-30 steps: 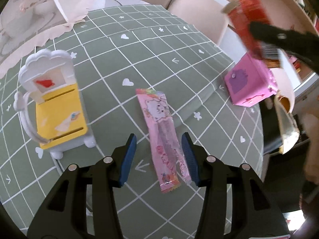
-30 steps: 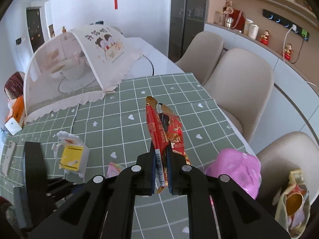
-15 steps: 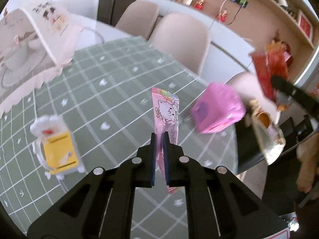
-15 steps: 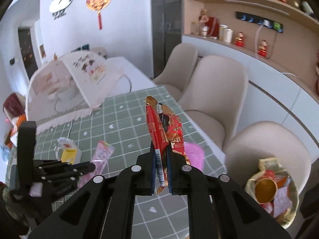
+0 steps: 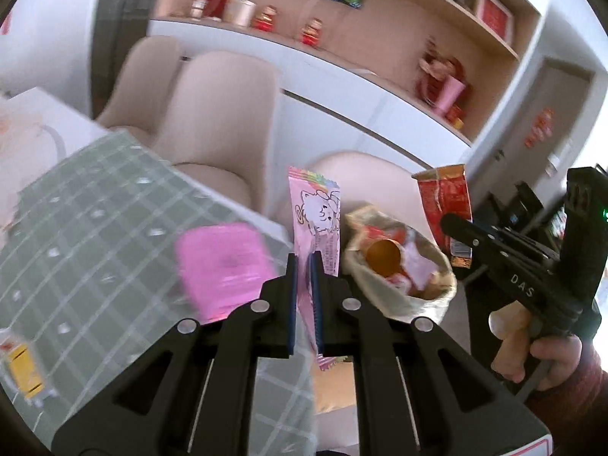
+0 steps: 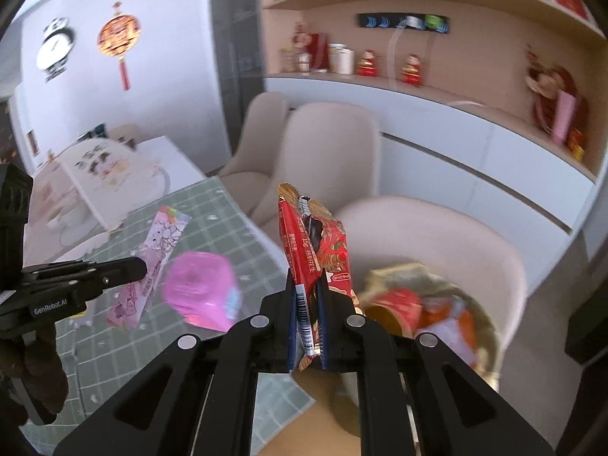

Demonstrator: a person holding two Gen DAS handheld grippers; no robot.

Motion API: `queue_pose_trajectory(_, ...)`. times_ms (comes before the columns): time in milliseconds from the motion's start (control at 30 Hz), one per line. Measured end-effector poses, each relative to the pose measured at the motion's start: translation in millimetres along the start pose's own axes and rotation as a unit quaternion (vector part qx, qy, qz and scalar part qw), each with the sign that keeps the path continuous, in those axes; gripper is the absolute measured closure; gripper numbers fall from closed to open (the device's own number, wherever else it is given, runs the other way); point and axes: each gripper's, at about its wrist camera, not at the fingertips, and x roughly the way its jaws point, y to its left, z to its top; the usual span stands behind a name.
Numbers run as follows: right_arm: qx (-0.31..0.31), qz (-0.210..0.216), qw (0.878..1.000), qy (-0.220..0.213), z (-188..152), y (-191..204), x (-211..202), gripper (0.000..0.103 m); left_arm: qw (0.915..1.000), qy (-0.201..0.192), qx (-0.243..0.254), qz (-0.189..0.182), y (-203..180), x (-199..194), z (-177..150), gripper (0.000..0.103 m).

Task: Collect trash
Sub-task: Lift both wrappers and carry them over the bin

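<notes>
My left gripper (image 5: 303,296) is shut on a pink cartoon wrapper (image 5: 317,216) and holds it upright in the air past the table's edge. My right gripper (image 6: 307,315) is shut on a red snack wrapper (image 6: 323,250), also in the air. A trash bag (image 5: 402,266) with several wrappers inside sits on a beige chair, just right of the pink wrapper; in the right wrist view it (image 6: 437,311) lies right of the red wrapper. The right gripper with its wrapper (image 5: 444,205) shows at the right of the left wrist view. The pink wrapper (image 6: 152,258) shows at the left of the right wrist view.
A pink box (image 5: 224,266) stands near the edge of the green checked tablecloth (image 5: 76,235). A small yellow and white toy bin (image 5: 22,368) is at the far left. Beige chairs (image 5: 224,114) stand beside the table. A mesh food cover (image 6: 91,174) sits farther back.
My left gripper closed on the pink wrapper, lifted it off the table and swung right toward the trash bag. My right gripper carried the red wrapper the same way.
</notes>
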Motion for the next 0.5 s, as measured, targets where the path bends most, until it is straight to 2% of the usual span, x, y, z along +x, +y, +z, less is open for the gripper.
queue_pose_trajectory(200, 0.029, -0.031, 0.999, 0.011, -10, -60, 2, 0.092, 0.9972, 0.045, 0.038, -0.046, -58, 61, 9, 0.096)
queue_pose_trajectory(500, 0.067, -0.024, 0.997, 0.015, -14, -125, 17, 0.092, 0.9921, 0.095, 0.047, -0.068, -109, 148, 19, 0.096)
